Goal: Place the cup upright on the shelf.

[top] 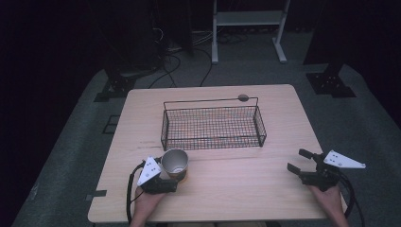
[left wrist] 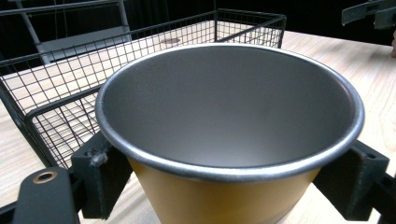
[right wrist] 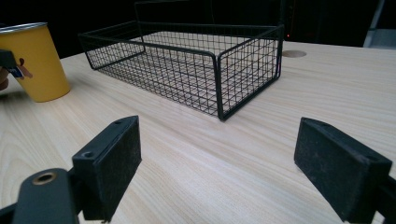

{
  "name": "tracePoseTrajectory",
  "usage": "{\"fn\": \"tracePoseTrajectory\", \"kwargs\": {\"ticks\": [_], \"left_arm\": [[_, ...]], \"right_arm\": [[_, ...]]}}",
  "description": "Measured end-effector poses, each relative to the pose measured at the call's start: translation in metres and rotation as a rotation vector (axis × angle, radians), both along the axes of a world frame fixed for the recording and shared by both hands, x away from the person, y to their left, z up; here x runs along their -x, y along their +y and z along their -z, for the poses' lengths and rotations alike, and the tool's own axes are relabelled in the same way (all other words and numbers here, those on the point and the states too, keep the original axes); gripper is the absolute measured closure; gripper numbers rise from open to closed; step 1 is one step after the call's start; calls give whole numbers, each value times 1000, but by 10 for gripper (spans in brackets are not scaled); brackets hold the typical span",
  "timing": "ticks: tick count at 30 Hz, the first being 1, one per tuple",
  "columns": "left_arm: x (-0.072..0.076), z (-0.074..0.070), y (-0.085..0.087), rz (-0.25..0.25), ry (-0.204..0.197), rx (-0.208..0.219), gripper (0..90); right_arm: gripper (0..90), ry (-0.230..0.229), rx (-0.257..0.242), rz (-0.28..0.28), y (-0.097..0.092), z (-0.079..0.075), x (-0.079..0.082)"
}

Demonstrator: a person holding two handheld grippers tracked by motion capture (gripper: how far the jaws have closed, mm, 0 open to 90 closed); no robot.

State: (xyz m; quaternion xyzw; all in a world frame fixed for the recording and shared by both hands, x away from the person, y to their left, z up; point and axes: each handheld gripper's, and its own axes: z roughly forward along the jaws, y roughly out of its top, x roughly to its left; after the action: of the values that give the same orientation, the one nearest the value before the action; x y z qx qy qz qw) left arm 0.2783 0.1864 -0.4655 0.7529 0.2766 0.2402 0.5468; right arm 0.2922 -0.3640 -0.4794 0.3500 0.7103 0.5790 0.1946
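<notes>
Jaws of left gripper pinch yellow cup — wire basket just beyond; right gripper spread.

Behind the wooden table, a white metal stand and black cables are on the grey floor; the room is dark.

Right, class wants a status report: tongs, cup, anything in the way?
Left tongs shut on yellow cup, cup upright on table. Right tongs open, empty. Wire basket just beyond cup; nothing between them.
</notes>
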Motion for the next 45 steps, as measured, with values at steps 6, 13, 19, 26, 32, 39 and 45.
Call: {"fn": "tracePoseTrajectory", "kwargs": {"ticks": [6,13,19,26,32,39,45], "left_arm": [[1,-12,-3,20,-30,27,143],[-6,-30,-9,43,-54,46,143],[-15,-45,-16,70,-72,48,143],[-30,-62,-22,95,-93,60,143],[-43,-75,-30,117,-99,69,144],[-60,-84,-40,143,-96,64,144],[-72,-87,-45,155,-88,81,144]], "right_arm": [[138,2,1,0,0,0,0],[138,3,1,-1,0,0,0],[138,3,3,-2,0,0,-1],[138,5,4,-5,0,0,-1],[138,8,3,-7,0,0,-1],[138,9,1,-10,0,0,-1],[138,12,-2,-13,0,0,-1]]}}
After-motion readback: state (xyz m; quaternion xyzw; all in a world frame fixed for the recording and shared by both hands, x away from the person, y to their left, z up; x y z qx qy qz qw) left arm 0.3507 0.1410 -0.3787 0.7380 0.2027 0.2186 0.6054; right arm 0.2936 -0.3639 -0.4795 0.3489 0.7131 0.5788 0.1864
